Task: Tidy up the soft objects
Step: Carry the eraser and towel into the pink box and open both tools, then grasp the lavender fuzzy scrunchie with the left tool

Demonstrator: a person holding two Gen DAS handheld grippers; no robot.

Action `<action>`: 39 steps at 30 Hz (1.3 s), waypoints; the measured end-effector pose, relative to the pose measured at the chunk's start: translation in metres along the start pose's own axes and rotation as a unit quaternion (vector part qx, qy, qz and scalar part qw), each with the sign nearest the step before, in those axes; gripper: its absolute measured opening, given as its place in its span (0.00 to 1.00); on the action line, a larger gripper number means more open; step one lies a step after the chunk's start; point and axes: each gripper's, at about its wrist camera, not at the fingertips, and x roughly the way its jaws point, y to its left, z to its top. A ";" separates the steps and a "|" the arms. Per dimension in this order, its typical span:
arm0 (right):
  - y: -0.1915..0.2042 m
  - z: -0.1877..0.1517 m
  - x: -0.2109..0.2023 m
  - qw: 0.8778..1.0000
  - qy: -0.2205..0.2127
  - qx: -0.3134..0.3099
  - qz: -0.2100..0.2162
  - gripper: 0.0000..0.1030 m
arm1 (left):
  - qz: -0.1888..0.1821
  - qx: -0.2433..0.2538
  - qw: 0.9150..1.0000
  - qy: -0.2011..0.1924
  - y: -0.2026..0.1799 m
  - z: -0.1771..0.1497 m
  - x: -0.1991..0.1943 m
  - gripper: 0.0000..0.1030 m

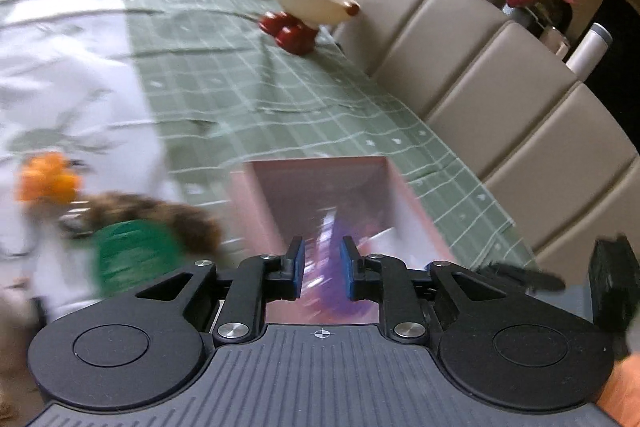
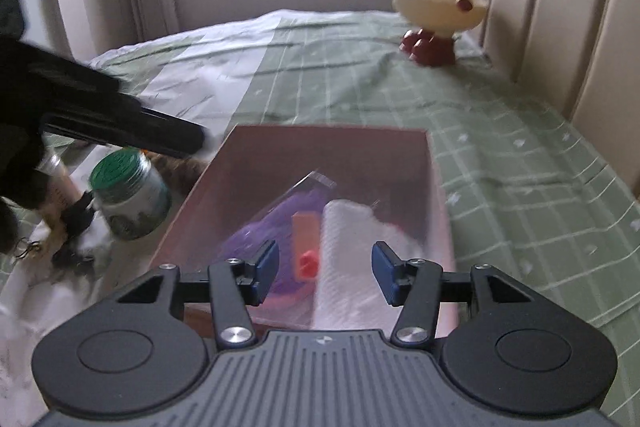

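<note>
An open pink box lies on the green checked bed sheet. Inside it are a white soft roll and a purple packet with an orange piece on it. My right gripper hovers over the box's near end, jaws apart, holding nothing. In the left wrist view my left gripper hangs over the same box. Its pads stand a narrow gap apart, and the blurred purple packet shows below them, not pinched.
A round-headed cream plush with red feet stands by the beige padded headboard. Left of the box lie a green-lidded jar, a brown furry thing and an orange toy. A black-gloved hand reaches in at left.
</note>
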 end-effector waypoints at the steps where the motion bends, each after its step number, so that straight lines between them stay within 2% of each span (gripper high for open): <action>1: 0.004 0.000 -0.001 1.000 0.003 -0.001 0.000 0.50 | 0.009 0.001 1.000 -0.007 0.010 -0.007 -0.018 0.20; 4: 0.025 0.006 -0.007 1.000 0.002 -0.015 -0.003 0.51 | 0.031 -0.013 0.999 -0.035 0.041 -0.024 -0.069 0.20; 6: 0.044 0.014 -0.013 0.999 -0.007 -0.034 0.003 0.56 | 0.055 -0.027 0.996 -0.060 0.069 -0.032 -0.104 0.20; 8: 0.066 0.023 -0.021 0.998 -0.017 -0.054 0.012 0.64 | 0.089 -0.054 0.991 -0.084 0.105 -0.034 -0.133 0.20; 9: 0.078 0.027 -0.025 0.998 -0.021 -0.063 0.020 0.65 | 0.108 -0.078 0.986 -0.097 0.128 -0.033 -0.146 0.20; 13: 0.122 0.042 -0.030 0.995 -0.020 -0.086 0.050 0.68 | 0.149 -0.189 0.961 -0.139 0.216 -0.011 -0.167 0.20; 16: 0.153 0.042 -0.023 0.994 -0.006 -0.091 0.064 0.68 | 0.146 -0.264 0.942 -0.147 0.276 0.016 -0.155 0.20; 19: 0.180 0.028 -0.012 0.993 0.005 -0.097 0.067 0.68 | 0.128 -0.363 0.911 -0.149 0.326 0.027 -0.124 0.20; 21: 0.196 0.014 -0.004 0.992 0.009 -0.105 0.068 0.68 | 0.130 -0.407 0.892 -0.146 0.348 0.021 -0.107 0.21; 25: 0.216 -0.006 0.009 0.989 0.016 -0.123 0.084 0.68 | 0.149 -0.451 0.863 -0.170 0.378 0.010 -0.089 0.21; 27: 0.220 -0.011 0.014 0.987 0.019 -0.135 0.089 0.68 | 0.146 -0.466 0.854 -0.179 0.389 0.008 -0.084 0.21; 29: 0.221 -0.015 0.018 0.985 0.019 -0.146 0.089 0.68 | 0.146 -0.473 0.850 -0.179 0.397 0.011 -0.075 0.21; 30: 0.220 -0.015 0.020 0.985 0.020 -0.146 0.090 0.68 | 0.149 -0.470 0.852 -0.176 0.399 0.015 -0.070 0.21; 33: 0.214 -0.017 0.026 0.985 0.027 -0.137 0.100 0.68 | 0.161 -0.445 0.864 -0.174 0.398 0.033 -0.051 0.25; 37: 0.209 -0.023 0.036 0.985 0.034 -0.141 0.096 0.68 | 0.175 -0.405 0.880 -0.174 0.392 0.053 -0.020 0.26; 39: 0.206 -0.027 0.038 0.985 0.039 -0.139 0.096 0.68 | 0.191 -0.379 0.891 -0.160 0.385 0.056 -0.007 0.25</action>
